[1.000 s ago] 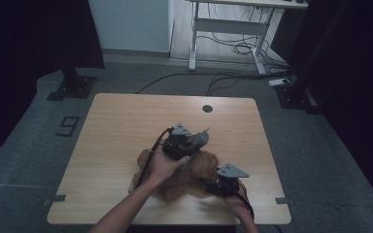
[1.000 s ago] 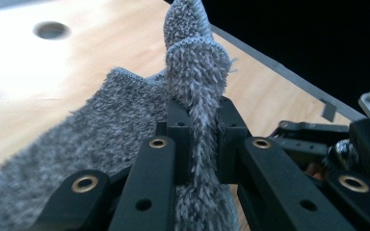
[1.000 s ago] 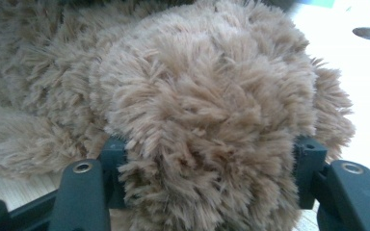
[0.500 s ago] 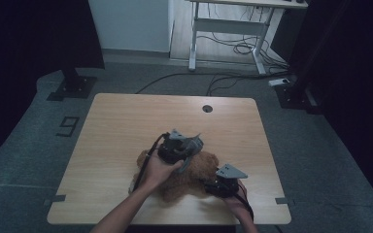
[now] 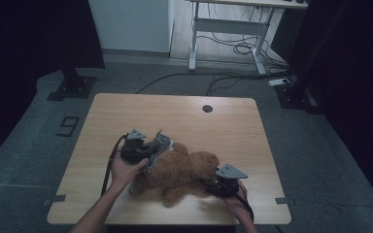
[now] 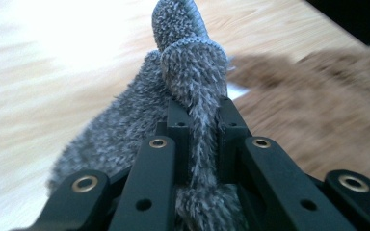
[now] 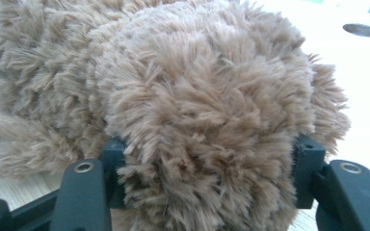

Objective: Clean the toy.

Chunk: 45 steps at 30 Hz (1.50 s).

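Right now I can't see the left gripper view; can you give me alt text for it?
The left gripper is shut on a fuzzy grey cloth, which bunches up between its black jaws and rises toward the top of the picture. Behind it lies a light wooden table, and a blurred brown teddy bear is at the right.

Grey floor [image 5: 24, 145], white desk frame [image 5: 228, 29], floor cables [image 5: 233, 48], dark surroundings

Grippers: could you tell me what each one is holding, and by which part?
The left gripper pinches a bunched fold of the grey cloth. The right gripper clamps a rounded end of the brown teddy bear, seemingly its head.
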Tool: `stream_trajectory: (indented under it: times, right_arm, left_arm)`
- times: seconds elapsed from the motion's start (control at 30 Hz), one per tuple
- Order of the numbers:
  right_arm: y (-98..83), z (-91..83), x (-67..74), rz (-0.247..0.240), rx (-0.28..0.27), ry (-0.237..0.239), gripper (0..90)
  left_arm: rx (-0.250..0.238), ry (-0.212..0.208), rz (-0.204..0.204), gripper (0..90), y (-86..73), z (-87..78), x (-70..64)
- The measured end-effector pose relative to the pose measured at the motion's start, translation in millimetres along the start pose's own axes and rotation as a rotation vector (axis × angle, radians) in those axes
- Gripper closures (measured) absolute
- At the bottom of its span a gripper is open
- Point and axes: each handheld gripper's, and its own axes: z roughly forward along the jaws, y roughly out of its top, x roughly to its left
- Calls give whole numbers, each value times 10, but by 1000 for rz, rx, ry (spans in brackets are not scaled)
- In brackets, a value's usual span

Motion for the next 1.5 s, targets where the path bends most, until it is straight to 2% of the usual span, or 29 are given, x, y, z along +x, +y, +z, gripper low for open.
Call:
stream_trajectory:
  times: [0.07, 0.13, 0.27, 0.43, 0.53, 0.6, 0.7, 0.83, 0.93, 1.03, 1.13, 1.2, 1.23, 1.3, 1.37, 1.5]
  right_arm:
    - [-1, 2, -1, 2, -1, -1, 375]
    - [0, 5, 1, 1, -3, -3, 376]
    - [-2, 5, 1, 5, -4, -4, 376]
    - [-10, 4, -19, 16, -6, 1, 375]
    - [-13, 4, -30, 19, -9, 2, 375]
    - [-14, 6, -31, 19, -10, 3, 375]
    - [-15, 9, -34, 22, -12, 3, 375]
    - [-14, 14, -24, 21, -12, -5, 375]
    - [-11, 21, -17, 22, -13, -11, 376]
    - [-12, 28, -21, 23, -17, -13, 376]
    - [-17, 24, -21, 24, -19, -13, 374]
    - [-18, 20, -24, 25, -20, -12, 366]
    - [-17, 16, -25, 27, -20, -10, 348]
    - [-13, 2, -33, 27, -20, 6, 298]
    - [6, -21, -59, 35, -13, 40, 220]
    - [90, -91, -102, 76, 5, 90, 125]
  left_arm:
    - [-3, -13, -32, 799, -87, -26, 103]
    - [-8, -10, -44, 798, -146, -65, 166]
    - [-4, 25, -52, 798, -220, -140, 278]
    - [43, 64, -89, 798, -384, -163, 472]
    - [64, 57, -124, 798, -485, -128, 572]
    - [44, 44, -122, 798, -465, -159, 574]
    - [-20, 29, -84, 798, -271, -281, 445]
    - [-113, -24, -13, 798, 90, -415, 135]
    - [-131, -58, 33, 797, 316, -369, -109]
    - [-105, -103, 47, 797, 428, -191, -306]
    - [-45, -120, 75, 796, 389, 49, -464]
    - [-10, -125, 79, 795, 311, 184, -490]
    - [-7, -127, 73, 795, 267, 223, -481]
    - [-7, -136, 61, 796, 186, 252, -451]
    - [-20, -171, 28, 797, 119, 228, -422]
    - [-46, -163, 64, 799, -20, 183, -495]
